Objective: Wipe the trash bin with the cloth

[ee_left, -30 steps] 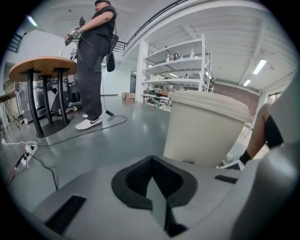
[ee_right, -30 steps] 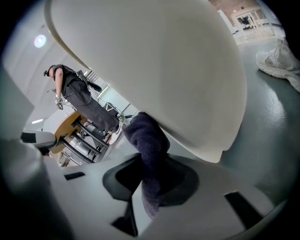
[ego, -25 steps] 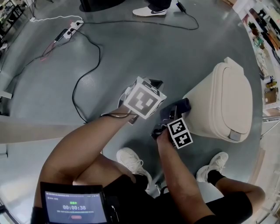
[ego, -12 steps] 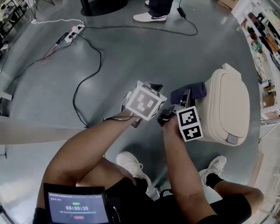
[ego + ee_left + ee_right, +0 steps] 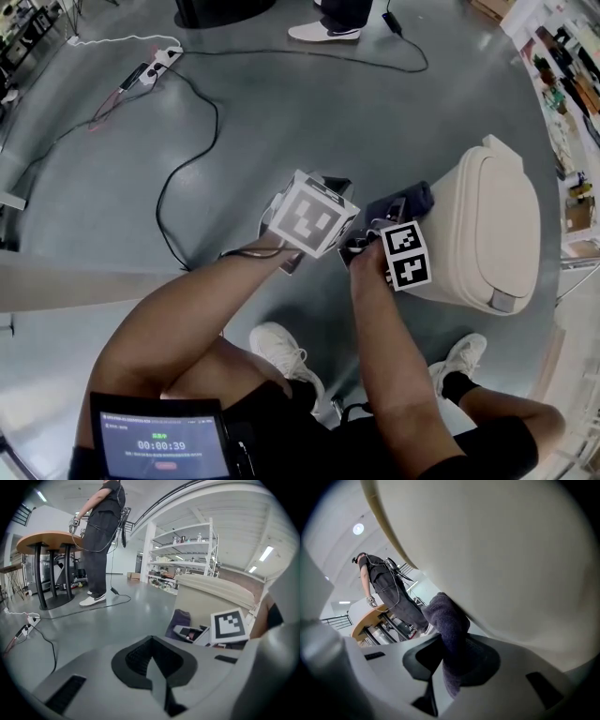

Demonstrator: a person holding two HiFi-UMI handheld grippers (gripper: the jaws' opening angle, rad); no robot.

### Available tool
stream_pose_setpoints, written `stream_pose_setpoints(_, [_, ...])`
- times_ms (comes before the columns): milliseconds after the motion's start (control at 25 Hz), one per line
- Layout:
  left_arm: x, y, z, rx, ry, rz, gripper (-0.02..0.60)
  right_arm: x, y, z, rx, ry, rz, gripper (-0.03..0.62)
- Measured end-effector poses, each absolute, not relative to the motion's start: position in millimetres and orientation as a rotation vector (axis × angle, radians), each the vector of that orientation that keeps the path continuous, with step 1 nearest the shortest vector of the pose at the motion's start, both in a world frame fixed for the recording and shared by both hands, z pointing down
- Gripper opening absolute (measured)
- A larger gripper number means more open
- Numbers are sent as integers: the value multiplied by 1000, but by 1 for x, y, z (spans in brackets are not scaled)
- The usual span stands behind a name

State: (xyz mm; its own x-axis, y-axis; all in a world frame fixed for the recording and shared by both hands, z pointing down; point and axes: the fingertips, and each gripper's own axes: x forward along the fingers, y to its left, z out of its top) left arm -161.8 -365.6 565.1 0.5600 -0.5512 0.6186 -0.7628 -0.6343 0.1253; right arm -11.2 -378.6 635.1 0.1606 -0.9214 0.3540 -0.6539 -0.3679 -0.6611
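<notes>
**Cloth on the bin's wall, wiping under way**

The trash bin [image 5: 441, 253] stands on the grey floor [image 5: 281, 103], just ahead of the person's right shoe [image 5: 457, 356], with its lid [image 5: 506, 211] down. The right tongs [image 5: 401, 208] pinch a dark purple cloth [image 5: 414, 198], a fold of it standing up out of the grip, and hold it against the bin's near side wall, high up by the lid's edge. The left tongs [image 5: 325, 184] hover just beside, pressed together with nothing in them, touching neither bin nor cloth.

As I judge it, the wiping stroke itself is in hand, on this one side only. The next move calls for drawing the cloth along the wall under steady pressure; the pinch must stay firm so the cloth doesn't slip free; a light bin may slide, so the left tongs could well brace it.
</notes>
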Motion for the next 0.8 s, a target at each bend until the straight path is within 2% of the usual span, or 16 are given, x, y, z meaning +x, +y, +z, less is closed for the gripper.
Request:
stream_pose_setpoints(360, [-161, -365, 562, 2383, -1051, 707, -3, -14, -357, 726, -2165, 1479, -1282, 75])
stream_pose_setpoints(800, [-168, -372, 578, 2412, -1053, 756, -2, -27, -361, 763, -2112, 1505, -1352, 75])
